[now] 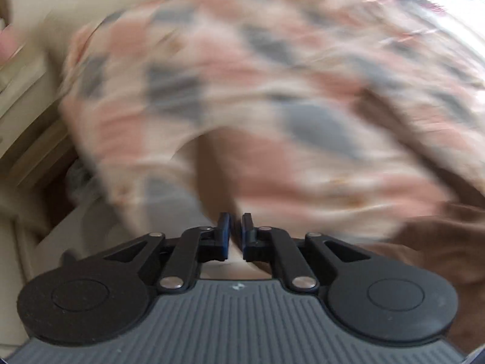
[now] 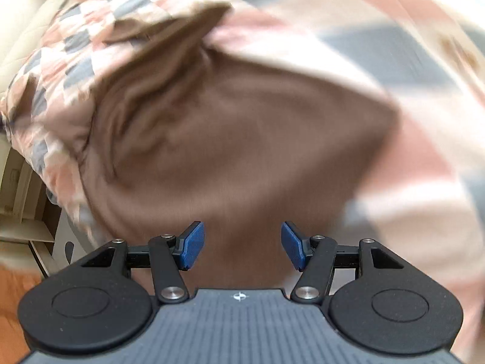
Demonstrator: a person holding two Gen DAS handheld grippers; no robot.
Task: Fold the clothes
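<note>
Two wrist views over a bed spread with a patchwork quilt of pink, grey and cream patches [image 2: 75, 45], on which lies the brown knit garment [image 2: 230, 139] to be folded. The left claw [image 1: 236, 233] has its blue pads pressed almost together; no cloth can be made out between them, though blur hides fine detail. The brown garment appears only at the right edge of that view, beside the claw rather than in it. The right claw [image 2: 242, 244] stands spread, pointing steeply down over the broad flat middle of the garment, with nothing pinched. A bunched flap of the brown cloth rises toward the upper left, probably a sleeve or corner not yet laid flat. Judged from this, the fold is at an early stage, between grasps. Beyond the bed's left edge: pale cream furniture [image 2: 18, 200] and orange-brown wooden floor [image 2: 15, 291].
</note>
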